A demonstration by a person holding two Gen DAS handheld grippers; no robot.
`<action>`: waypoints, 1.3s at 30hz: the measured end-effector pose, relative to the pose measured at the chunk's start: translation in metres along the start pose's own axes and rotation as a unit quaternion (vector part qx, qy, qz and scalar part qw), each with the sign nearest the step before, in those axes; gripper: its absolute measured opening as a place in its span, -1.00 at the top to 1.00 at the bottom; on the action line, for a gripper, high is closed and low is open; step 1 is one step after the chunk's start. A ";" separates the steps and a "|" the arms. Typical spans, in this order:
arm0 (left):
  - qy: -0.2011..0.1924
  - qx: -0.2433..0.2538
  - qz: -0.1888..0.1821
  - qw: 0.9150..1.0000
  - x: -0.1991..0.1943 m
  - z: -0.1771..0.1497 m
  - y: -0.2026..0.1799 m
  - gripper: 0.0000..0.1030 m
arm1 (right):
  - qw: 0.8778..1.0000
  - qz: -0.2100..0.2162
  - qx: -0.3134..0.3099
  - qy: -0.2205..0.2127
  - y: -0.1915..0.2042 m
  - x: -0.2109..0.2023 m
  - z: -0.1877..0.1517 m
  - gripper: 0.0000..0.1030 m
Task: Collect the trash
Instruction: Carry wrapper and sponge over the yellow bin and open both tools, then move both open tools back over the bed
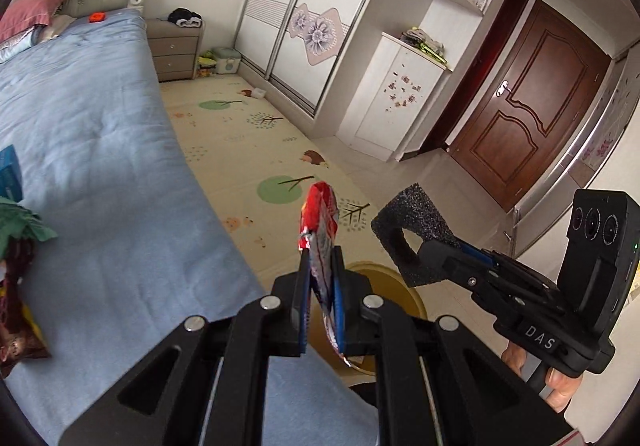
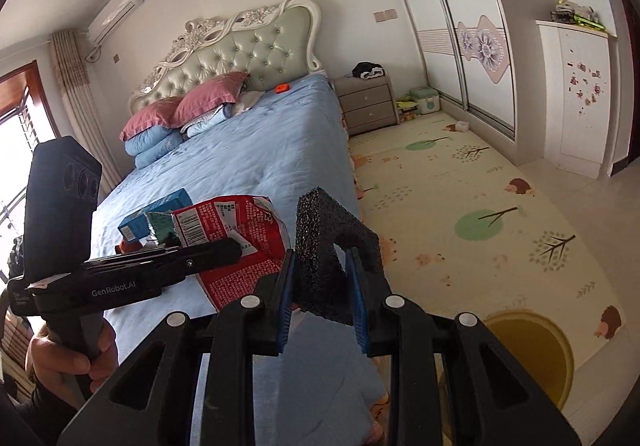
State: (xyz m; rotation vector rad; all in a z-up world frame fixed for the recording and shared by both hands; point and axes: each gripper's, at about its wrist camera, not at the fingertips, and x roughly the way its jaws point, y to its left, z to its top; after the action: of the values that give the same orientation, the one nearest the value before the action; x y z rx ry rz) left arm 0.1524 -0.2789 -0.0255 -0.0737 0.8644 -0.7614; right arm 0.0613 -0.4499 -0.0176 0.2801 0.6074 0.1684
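Note:
My left gripper [image 1: 322, 266] is shut on a crumpled red snack wrapper [image 1: 320, 222] that stands up between its pads, over the bed's edge. Just below and behind it sits a round yellow bin [image 1: 394, 286] on the floor. To the right, my right gripper [image 1: 438, 252] is shut on a black foam block [image 1: 412, 230] with a hole in it. In the right wrist view the foam block [image 2: 336, 242] fills my right gripper [image 2: 322, 258]. There my left gripper [image 2: 236, 246] holds the red wrapper [image 2: 244, 234] at the left, and the yellow bin [image 2: 528, 354] is at the lower right.
A bed with a blue sheet [image 2: 260, 150] carries a blue box [image 2: 156, 212], a green packet [image 2: 160, 224] and a brown wrapper [image 1: 20, 330]. Beside it are a patterned play mat [image 2: 460, 198], a nightstand [image 2: 366, 104], a sliding wardrobe [image 1: 288, 18] and a brown door [image 1: 532, 102].

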 end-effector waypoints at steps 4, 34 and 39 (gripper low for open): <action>0.045 0.020 -0.026 0.998 0.056 -0.002 -0.033 0.81 | 0.999 -0.040 0.029 0.007 -0.048 -0.013 -0.018 0.52; 0.254 0.081 -0.026 0.964 0.277 -0.042 -0.116 -0.58 | 0.956 -0.188 0.187 0.126 -0.235 -0.002 -0.132 -0.16; 0.229 0.094 -0.037 0.968 0.255 -0.034 -0.128 -0.58 | 0.963 -0.174 0.176 0.111 -0.221 -0.009 -0.122 -0.13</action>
State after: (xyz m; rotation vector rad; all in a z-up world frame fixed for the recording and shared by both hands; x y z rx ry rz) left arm 0.1588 -0.5264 -0.1710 0.2495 1.2275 -0.9447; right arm -0.0011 -0.6363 -0.1768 0.4956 0.8996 -0.2553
